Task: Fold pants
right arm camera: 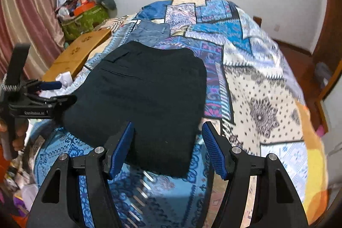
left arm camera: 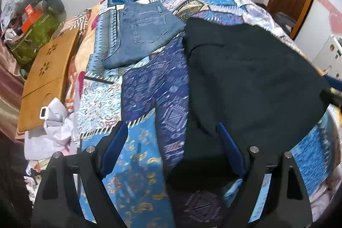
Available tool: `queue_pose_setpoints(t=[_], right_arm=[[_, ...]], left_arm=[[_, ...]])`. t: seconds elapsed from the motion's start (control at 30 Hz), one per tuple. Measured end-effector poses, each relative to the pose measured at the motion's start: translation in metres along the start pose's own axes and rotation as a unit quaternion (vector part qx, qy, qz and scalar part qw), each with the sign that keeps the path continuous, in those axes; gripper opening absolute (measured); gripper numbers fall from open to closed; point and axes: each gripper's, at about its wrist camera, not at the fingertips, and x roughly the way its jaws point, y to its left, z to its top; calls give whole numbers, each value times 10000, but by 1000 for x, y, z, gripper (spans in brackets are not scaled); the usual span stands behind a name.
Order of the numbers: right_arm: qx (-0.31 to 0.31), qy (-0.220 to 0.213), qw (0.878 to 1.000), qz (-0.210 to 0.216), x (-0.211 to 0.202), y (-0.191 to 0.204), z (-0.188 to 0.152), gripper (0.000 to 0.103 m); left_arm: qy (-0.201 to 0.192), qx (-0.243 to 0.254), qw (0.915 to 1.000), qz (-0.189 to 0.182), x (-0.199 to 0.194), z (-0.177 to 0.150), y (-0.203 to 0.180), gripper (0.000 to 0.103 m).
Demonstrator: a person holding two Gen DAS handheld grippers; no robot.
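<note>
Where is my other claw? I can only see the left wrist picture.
Observer: Your right claw hovers at the near edge of the black pants.
Operator: Is it pinching them?
Observer: No. Its blue pads stand wide apart, with the pants' near corner between them.
Operator: Do the pants have a pocket?
Observer: Yes, there is a pocket flap near their far left corner.
</note>
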Motion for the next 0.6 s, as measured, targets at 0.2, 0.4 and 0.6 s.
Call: queue_pose_setpoints(t=[0.2,0.4,0.6], right_arm=[[390,-33,9992,-76,-3,-19,-9,62],[324,86,9994,-33,-1,-22,-7,62],[108,-173,9997,-123,-13,-25,12,63]], left_arm=[[84,-193,9997,-108,2,-2,9,86],[99,-88,9999,85,-1,4,7,86],[-201,-6,9998,68,-19,34,5,86]])
